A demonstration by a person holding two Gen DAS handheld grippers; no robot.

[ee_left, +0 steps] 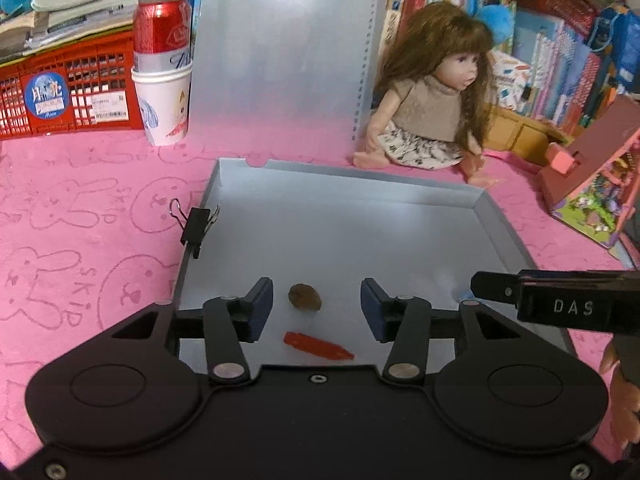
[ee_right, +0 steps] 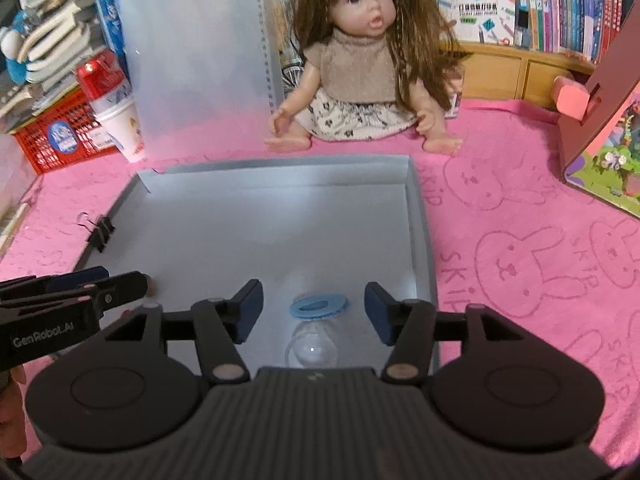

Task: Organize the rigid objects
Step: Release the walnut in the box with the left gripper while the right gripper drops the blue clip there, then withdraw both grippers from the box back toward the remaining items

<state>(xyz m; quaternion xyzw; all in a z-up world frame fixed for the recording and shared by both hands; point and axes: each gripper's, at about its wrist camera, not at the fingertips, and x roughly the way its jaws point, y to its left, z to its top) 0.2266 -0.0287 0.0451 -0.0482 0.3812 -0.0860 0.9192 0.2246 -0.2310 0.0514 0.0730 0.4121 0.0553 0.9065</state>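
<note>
Lying flat, red piece (ee_left: 319,346) pointing lower-right.

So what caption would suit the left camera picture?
Open left gripper hovering over a grey tray that holds a brown nut and a red stick.

Child's room at home, doll (ee_right: 356,60), bookshelves (ee_right: 560,4), bunny blanket (ee_right: 520,240)

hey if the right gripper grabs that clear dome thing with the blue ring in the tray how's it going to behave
The clear dome looks like thin glossy plastic, so it is probably light and may slip between the pads of the right gripper. Its rounded shape suggests it could rock or skid across the smooth tray if nudged. The blue ring appears flat and should stay put.
</note>
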